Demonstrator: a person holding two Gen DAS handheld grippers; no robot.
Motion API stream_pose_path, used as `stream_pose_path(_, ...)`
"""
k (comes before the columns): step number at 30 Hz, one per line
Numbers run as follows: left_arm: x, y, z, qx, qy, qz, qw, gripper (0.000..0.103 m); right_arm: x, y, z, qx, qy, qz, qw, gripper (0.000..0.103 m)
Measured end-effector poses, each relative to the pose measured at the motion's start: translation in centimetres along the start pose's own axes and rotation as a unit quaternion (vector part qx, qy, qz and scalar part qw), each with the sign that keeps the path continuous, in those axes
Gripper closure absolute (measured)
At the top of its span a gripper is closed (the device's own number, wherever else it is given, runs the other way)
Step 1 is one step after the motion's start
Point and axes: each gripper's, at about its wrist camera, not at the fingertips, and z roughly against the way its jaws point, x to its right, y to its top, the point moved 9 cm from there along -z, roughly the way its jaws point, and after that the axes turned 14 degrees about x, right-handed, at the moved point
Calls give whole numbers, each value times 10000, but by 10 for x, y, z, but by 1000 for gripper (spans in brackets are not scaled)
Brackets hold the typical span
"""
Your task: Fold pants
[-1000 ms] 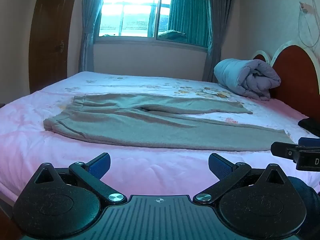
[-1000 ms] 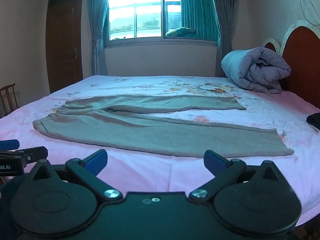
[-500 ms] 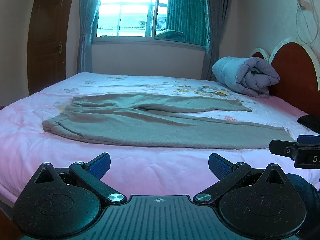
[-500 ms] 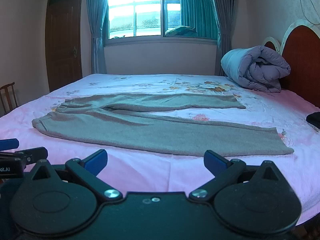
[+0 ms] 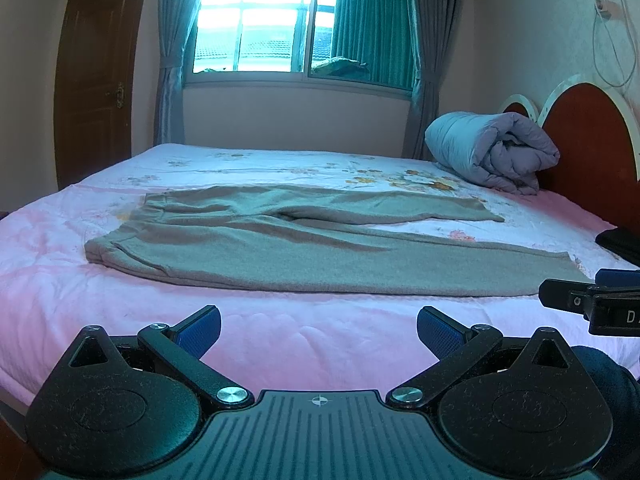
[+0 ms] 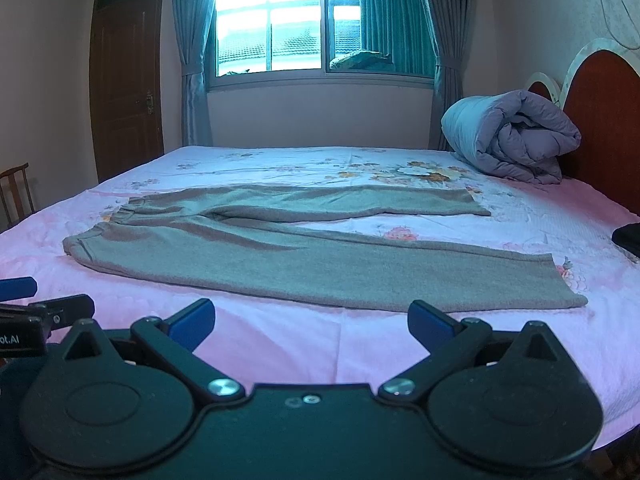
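Pants [image 5: 304, 248] lie unfolded across the middle of the bed [image 5: 280, 332], waistband toward its left edge, both legs running toward the headboard side. You hold the left gripper [image 5: 319, 326] and the right gripper [image 6: 310, 318] over the near edge, jaws apart and empty. No fold looks begun; judging by this, the whole task remains.

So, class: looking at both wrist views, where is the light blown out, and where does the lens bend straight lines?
Left wrist view: the window is overexposed, and the door bows outward. Right wrist view: the same window glares white, the door leans, and the corners go dark.
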Motion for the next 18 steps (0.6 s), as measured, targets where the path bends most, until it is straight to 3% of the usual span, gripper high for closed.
stream_pose_path(18, 1, -1, 0, 3, 17, -3, 10000, 0, 0, 0, 0, -10, 0, 5, 10000, 6)
